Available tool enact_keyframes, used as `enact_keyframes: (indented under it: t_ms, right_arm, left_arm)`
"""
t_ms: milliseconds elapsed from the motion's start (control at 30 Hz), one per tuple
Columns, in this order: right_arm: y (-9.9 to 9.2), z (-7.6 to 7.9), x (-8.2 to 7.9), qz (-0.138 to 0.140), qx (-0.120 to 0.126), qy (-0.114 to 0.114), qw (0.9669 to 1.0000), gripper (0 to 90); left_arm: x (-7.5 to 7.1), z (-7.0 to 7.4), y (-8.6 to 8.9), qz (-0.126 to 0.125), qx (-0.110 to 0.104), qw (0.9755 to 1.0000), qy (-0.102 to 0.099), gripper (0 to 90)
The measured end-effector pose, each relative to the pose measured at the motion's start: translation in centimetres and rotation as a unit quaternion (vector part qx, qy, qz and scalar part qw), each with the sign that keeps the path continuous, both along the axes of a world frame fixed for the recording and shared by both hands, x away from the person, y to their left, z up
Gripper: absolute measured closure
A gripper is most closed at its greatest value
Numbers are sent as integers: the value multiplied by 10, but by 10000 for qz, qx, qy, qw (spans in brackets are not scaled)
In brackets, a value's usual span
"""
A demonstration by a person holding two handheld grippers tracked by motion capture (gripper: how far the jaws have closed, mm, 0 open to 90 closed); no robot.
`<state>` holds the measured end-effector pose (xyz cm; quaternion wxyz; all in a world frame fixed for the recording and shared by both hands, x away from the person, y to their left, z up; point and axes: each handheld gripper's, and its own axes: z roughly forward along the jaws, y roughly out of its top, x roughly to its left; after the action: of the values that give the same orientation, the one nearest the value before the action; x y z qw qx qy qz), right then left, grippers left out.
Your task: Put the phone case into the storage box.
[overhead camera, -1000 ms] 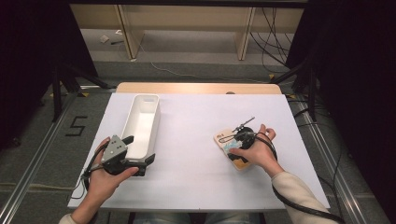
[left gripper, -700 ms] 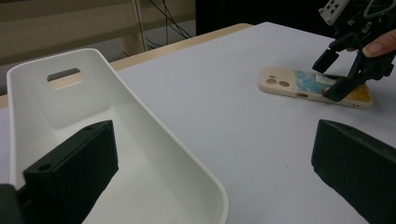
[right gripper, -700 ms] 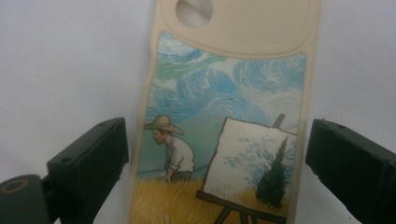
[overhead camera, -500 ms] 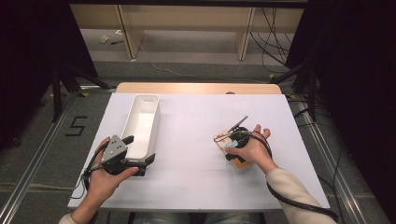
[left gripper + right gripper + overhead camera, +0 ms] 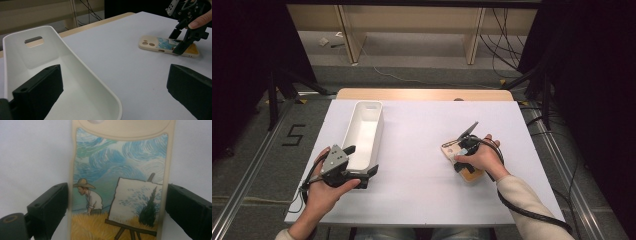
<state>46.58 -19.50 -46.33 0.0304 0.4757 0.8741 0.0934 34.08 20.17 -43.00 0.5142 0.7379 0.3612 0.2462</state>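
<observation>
Phone case (image 5: 460, 161): lay flat on the white table (image 5: 422, 130), right of centre, printed back facing up — a painter in a straw hat beside an easel under a swirling blue sky, cream edge all around.
Right gripper (image 5: 463, 152): stood down over the phone case, its jaws spread to either long side; in the right gripper view the left jaw sat just beside the case edge, the right one just off the other edge, and whether either actually touched could not be told.
Right hand (image 5: 479, 159): wrapped around the gripper body, cable trailing back along the sleeve.
Left gripper (image 5: 353, 174): held low at the near end of the white plastic bin (image 5: 362, 134), jaws wide apart — one inside the bin, the other outside above the table.
White plastic bin: long, open, with a handle slot in its far end wall; well apart from the phone case.
</observation>
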Motion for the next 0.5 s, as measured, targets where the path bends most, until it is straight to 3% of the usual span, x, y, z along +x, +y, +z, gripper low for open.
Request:
enact_keyframes:
  t_ms: [500]
  right_arm:
    - [7, -2, 2, -90, -288, 32, 9995, 78]
  left_arm:
    - [0, 0, 0, -13, 18, 10000, -11, 1]
